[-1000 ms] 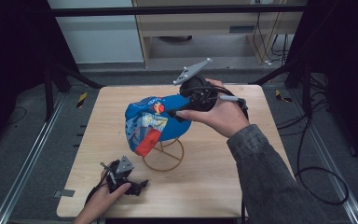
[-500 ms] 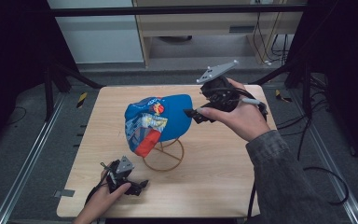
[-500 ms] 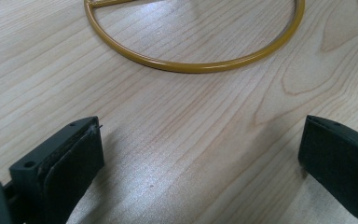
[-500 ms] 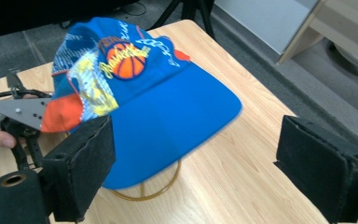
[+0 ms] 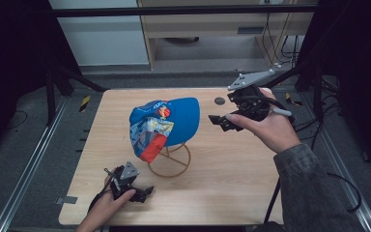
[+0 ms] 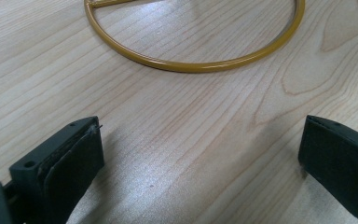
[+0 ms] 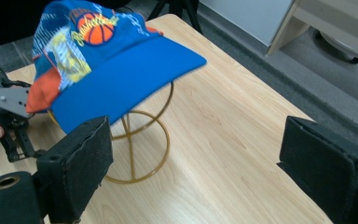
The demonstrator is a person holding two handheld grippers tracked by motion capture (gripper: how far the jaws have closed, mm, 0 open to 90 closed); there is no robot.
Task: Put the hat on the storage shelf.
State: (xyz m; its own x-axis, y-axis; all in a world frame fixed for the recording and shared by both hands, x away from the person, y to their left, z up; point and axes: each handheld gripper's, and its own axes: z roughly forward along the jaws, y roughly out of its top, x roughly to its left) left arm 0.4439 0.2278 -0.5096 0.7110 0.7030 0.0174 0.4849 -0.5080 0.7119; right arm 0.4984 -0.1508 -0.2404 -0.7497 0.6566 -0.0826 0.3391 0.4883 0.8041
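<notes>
High view shows the cap [image 5: 166,121] at the middle of the frame, perched on a round gold wire stand [image 5: 171,162] on the pale wooden worktop [image 5: 232,183], its long axis running from the patterned crown at lower left to the flat blue brim pointing toward the upper right. Right of the brim, apart from it, the right gripper [image 5: 218,121] has just been opening, nothing between its padded jaws. At lower left the left gripper [image 5: 145,192] rests with jaws wide and empty.
</notes>
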